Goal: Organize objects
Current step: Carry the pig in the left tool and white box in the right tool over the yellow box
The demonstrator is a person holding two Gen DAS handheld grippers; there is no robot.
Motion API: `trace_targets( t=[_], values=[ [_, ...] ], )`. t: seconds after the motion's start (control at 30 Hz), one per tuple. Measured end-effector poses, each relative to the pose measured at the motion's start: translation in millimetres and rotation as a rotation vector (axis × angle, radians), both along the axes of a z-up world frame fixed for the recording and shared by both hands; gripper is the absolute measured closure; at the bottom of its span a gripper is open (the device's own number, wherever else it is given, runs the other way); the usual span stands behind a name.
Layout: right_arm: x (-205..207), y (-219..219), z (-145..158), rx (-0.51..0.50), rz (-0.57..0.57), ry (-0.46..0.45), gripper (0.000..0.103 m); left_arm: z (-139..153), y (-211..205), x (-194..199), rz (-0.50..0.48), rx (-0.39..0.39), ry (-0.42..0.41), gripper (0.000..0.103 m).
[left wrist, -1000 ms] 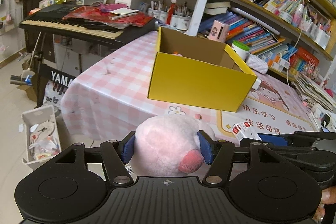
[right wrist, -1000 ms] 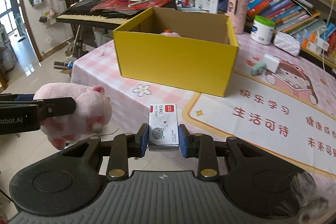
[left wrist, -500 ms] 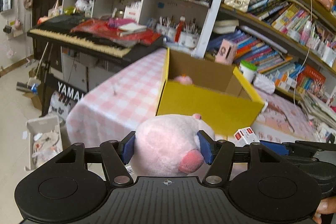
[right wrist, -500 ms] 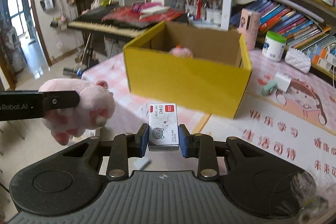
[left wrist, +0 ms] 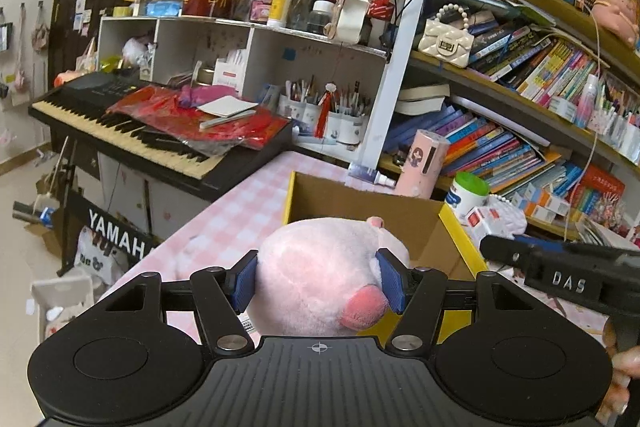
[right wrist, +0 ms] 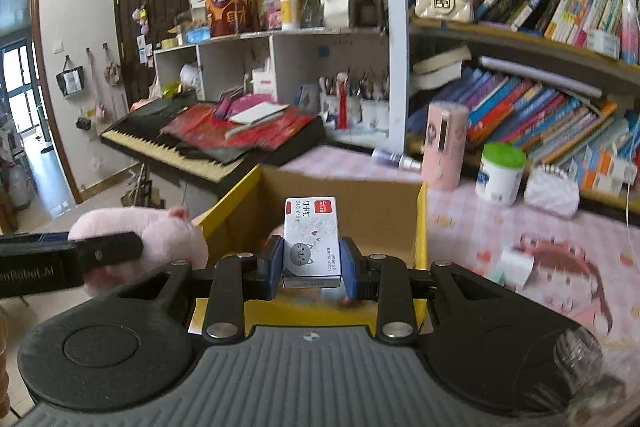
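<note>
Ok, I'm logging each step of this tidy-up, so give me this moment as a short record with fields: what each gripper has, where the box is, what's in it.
left gripper: shut on the pink plush toy
right gripper: shut on the small white card box
container: yellow cardboard box, open top, on the pink checked tablecloth
box contents: something pink glimpsed inside in the right wrist view, mostly hidden
position: both held items at the box's near side
placed yet: no, both items in the grippers

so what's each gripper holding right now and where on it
The left gripper squeezes the pink plush toy across its round body. The right gripper pinches the small white box by the lower part of its long sides.
</note>
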State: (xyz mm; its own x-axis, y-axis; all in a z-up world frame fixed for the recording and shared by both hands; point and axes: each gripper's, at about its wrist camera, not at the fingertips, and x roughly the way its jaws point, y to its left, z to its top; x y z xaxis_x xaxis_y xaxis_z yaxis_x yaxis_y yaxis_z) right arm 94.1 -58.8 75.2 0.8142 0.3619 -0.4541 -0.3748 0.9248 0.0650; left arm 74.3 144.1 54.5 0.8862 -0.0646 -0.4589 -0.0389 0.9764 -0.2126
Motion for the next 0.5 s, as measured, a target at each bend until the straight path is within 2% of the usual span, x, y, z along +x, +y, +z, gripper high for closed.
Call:
trace_targets(
  t=[0.2,0.5],
  values=[
    [49,-12,-4,-0.006,-0.018,0.018,0.075,-6,-18,35,-0.015,0.042,0.023,0.042],
    [100,-17,-24,-0.021,0.004,0.067,0.075,-17,-57,78,-0.079,0.251,0.050,0.042]
  ],
)
